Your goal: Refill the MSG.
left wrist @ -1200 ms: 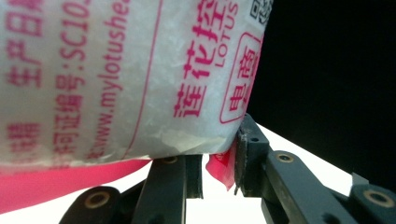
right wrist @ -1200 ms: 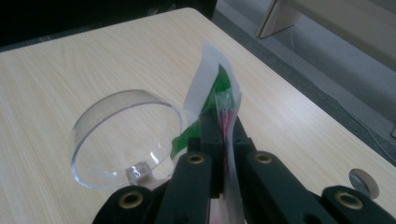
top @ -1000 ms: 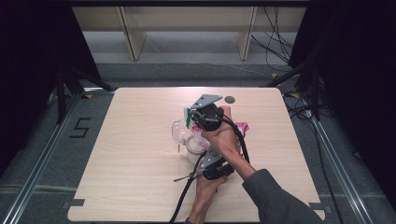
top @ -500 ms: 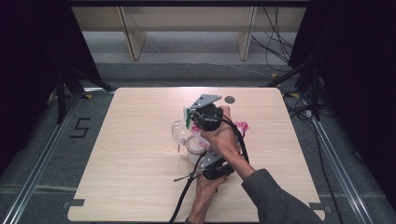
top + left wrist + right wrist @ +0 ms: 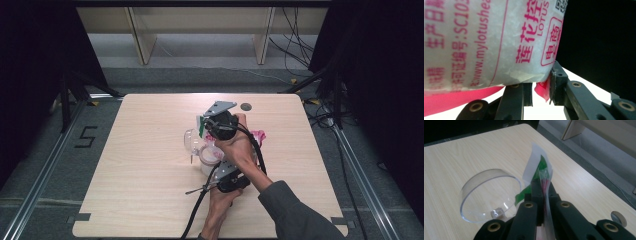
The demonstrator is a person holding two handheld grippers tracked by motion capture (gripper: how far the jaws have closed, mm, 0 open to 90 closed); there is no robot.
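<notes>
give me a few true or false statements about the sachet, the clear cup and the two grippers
1. The right gripper is shut on a white, green and pink plastic sachet. True.
2. The clear round plastic cup lies on a grey metal tray. False: it is on the light wooden table.
3. The left gripper pinches the lower edge of a white plastic bag with pink print. True.
4. The white bag is printed in blue. False: its characters are pink.
5. The cup is full of dark liquid. False: it looks see-through and almost empty.
</notes>
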